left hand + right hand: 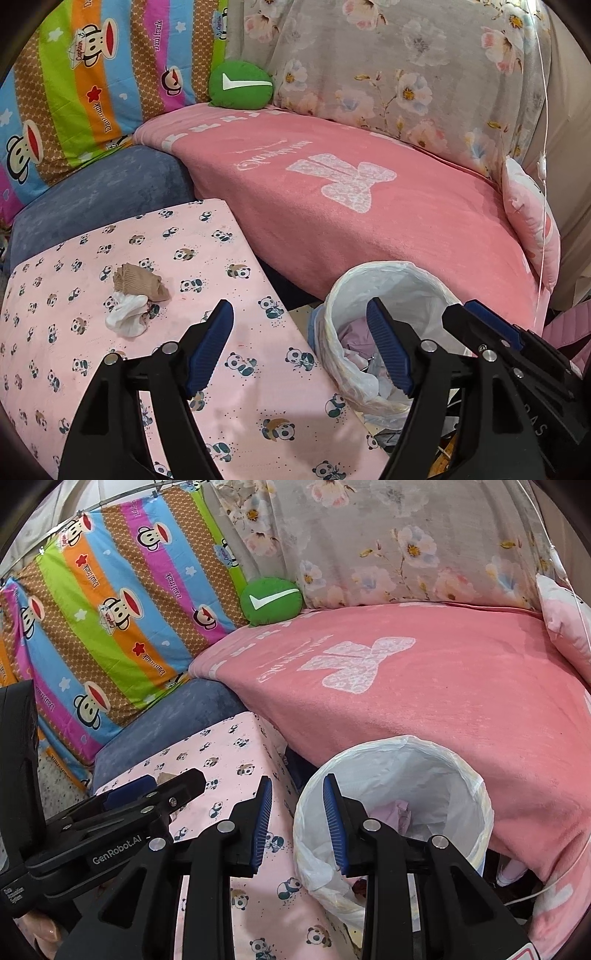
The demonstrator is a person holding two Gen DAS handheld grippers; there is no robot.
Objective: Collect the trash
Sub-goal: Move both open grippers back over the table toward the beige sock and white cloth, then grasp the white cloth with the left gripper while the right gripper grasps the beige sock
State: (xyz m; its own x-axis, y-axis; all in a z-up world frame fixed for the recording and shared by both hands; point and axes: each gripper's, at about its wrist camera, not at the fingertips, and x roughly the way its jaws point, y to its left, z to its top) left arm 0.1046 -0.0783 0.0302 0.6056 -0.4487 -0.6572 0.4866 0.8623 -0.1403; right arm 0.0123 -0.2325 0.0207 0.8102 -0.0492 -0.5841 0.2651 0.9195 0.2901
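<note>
A crumpled brown wad (142, 281) and a crumpled white tissue (123, 317) lie touching each other on the panda-print table cover (207, 251). My left gripper (299, 306) hangs open above the table's right edge, to the right of the two wads, with nothing between its fingers. A round bin with a white liner (373, 269) stands beside the table and holds pale scraps. In the right wrist view my right gripper (297, 786) is open with a narrow empty gap, over the strip between the table cover (221, 753) and the bin (373, 744). The left gripper (162, 782) shows at left there.
A pink blanket (369, 229) covers the sofa seat behind the bin. A green round cushion (240, 86), a striped monkey-print cover (74, 92) and a floral cover (406, 66) stand at the back. A blue cushion (103, 192) sits behind the table. The right gripper (476, 312) crowds the bin's right side.
</note>
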